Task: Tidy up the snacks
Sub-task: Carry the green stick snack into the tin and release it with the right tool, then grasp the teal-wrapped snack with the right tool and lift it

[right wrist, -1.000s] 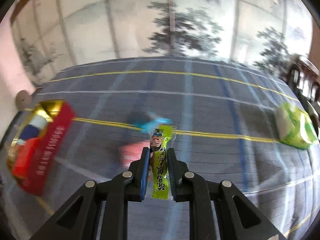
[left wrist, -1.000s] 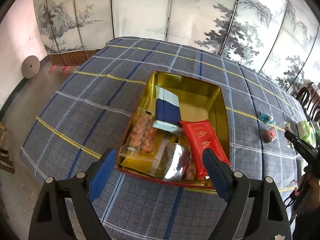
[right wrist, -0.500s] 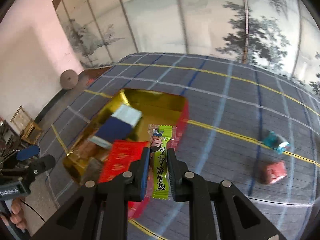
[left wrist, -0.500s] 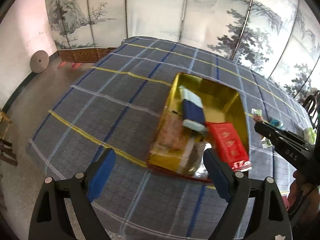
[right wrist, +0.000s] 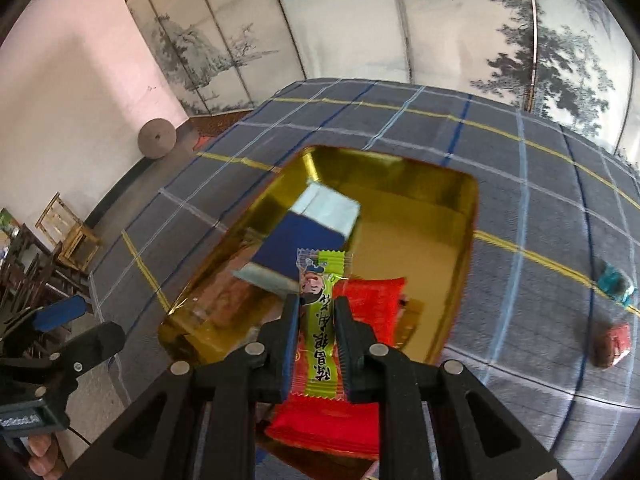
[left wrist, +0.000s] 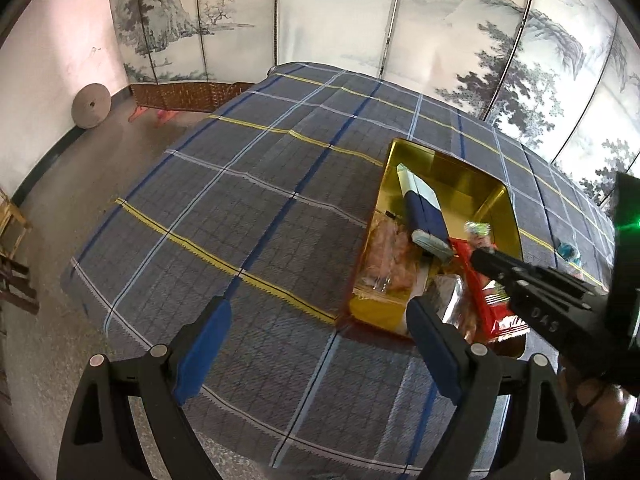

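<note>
From my left camera, my right gripper [left wrist: 478,258] and its black body cover the near right part of the gold tin [left wrist: 448,172], so the green candy stick [left wrist: 477,229] shows only its tip, and the small blue candy [left wrist: 568,250] on the cloth is too small to read. From my right camera, my own fingers [right wrist: 347,344] hide the sides of the stick's lower half, and the red packet [right wrist: 372,304] under it is mostly covered — its print I cannot read. The clear bags [right wrist: 232,312] in the tin are blurred, and the left gripper [right wrist: 76,332] is cut by the picture's edge.
</note>
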A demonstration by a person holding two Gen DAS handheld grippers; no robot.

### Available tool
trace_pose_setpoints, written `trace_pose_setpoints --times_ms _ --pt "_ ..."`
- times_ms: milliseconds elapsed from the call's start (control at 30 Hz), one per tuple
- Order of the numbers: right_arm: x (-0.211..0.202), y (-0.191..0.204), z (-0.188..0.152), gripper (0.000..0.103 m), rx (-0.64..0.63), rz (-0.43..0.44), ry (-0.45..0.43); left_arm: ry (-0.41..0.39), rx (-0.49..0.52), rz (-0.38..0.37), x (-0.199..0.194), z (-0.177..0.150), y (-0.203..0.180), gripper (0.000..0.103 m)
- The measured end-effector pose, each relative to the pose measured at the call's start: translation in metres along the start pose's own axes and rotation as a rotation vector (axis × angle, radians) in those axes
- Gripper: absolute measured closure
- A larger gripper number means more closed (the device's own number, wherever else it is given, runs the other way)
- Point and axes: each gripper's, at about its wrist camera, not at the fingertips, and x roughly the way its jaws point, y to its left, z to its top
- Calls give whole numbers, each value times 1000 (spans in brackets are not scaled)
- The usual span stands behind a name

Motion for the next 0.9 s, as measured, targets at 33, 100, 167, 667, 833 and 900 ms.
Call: trace_pose_setpoints --times_ms 33,100,167,667,833,900 --pt "2 1 -1 84 -1 4 4 1 -1 2 0 0 0 16" --pt "3 5 -1 83 -16 -3 -3 2 -7 6 0 -1 2 16" --pt "3 6 0 83 -20 4 -1 2 -13 7 0 -2 3 16" --pt "-27 -21 7 65 -53 28 -71 4 10 12 -4 -5 -12 16" --pt "-47 -62 7 65 -38 -56 -96 5 40 3 -7 -8 -27 16" --pt "-53 -85 5 65 -26 -96 -98 7 61 2 -6 -9 -35 16"
